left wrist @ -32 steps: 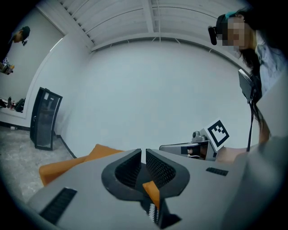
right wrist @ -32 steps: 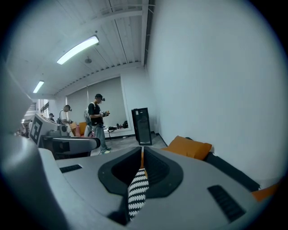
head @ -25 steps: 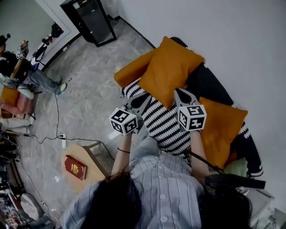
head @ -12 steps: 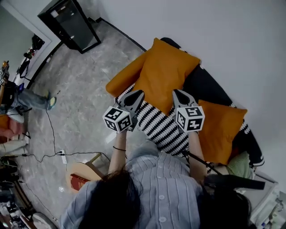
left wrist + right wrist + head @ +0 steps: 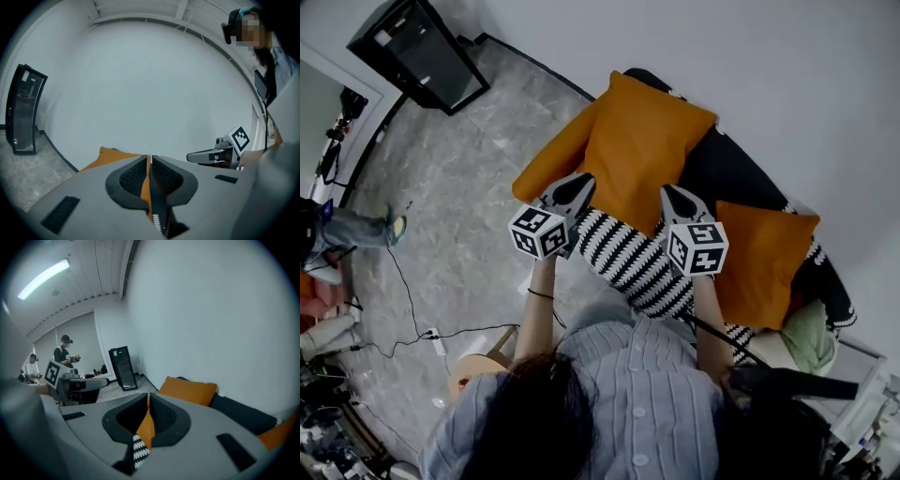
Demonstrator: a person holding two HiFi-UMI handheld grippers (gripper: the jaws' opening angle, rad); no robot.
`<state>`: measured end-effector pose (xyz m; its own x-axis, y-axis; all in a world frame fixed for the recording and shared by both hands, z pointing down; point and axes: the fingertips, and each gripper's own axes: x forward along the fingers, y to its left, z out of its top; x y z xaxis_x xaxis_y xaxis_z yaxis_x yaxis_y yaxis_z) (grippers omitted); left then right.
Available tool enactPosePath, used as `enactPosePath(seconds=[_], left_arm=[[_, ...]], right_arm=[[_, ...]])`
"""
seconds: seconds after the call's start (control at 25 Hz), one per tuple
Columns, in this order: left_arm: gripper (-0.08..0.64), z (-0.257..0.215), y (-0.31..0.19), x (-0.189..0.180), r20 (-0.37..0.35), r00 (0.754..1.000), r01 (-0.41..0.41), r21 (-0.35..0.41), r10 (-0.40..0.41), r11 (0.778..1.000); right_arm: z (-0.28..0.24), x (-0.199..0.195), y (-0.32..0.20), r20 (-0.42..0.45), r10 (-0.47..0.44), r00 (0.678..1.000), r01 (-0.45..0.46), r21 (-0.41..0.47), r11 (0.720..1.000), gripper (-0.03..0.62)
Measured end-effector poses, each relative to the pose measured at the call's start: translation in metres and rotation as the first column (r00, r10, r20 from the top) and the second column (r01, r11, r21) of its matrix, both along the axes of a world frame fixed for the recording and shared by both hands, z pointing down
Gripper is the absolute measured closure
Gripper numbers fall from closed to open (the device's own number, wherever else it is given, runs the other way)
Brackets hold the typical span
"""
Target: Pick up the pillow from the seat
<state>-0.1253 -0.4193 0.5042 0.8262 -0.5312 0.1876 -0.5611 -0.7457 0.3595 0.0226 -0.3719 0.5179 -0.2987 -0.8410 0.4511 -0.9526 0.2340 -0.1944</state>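
Observation:
A large orange pillow [image 5: 642, 150] leans against the wall at the far end of a dark sofa [image 5: 727, 173]. A black-and-white striped throw [image 5: 628, 258] covers the seat below it. My left gripper [image 5: 578, 180] is shut and empty, its tips at the pillow's lower left edge. My right gripper [image 5: 667, 190] is also shut and empty, tips just short of the pillow's lower right edge. In the left gripper view the closed gripper [image 5: 150, 159] points at the pillow [image 5: 110, 154]. The right gripper view shows its closed gripper [image 5: 147, 399] below the pillow [image 5: 190, 390].
A second orange pillow [image 5: 764, 262] and a pale green cushion [image 5: 811, 337] lie on the sofa's right part. A black cabinet [image 5: 412, 52] stands by the wall on the left. A cable [image 5: 412, 291] runs over the grey floor. A wooden stool [image 5: 478, 370] stands by my left side.
Both grippers have moved forward and slightly down toward the large pillow, the left one farther. Both stay shut. The head view has swung, so the stool's red book has left the picture.

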Motion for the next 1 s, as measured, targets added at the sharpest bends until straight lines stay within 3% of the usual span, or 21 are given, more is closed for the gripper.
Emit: enactPosePath(seconds=[0.6,1.0], left_arm=[[0.520,0.049,-0.076,0.027,0.076,0.990,-0.121,-0.023,0.123,0.992],[0.499,0.086,-0.141,0.062,0.124,0.980,-0.149,-0.053,0.154,0.987]], right_arm=[[0.036,0.068,-0.053,-0.001,0.102,0.995,-0.102,-0.079,0.992,0.570],[0.073,0.118,-0.111,-0.016,0.069,0.997,-0.071,-0.135,0.988,0.569]])
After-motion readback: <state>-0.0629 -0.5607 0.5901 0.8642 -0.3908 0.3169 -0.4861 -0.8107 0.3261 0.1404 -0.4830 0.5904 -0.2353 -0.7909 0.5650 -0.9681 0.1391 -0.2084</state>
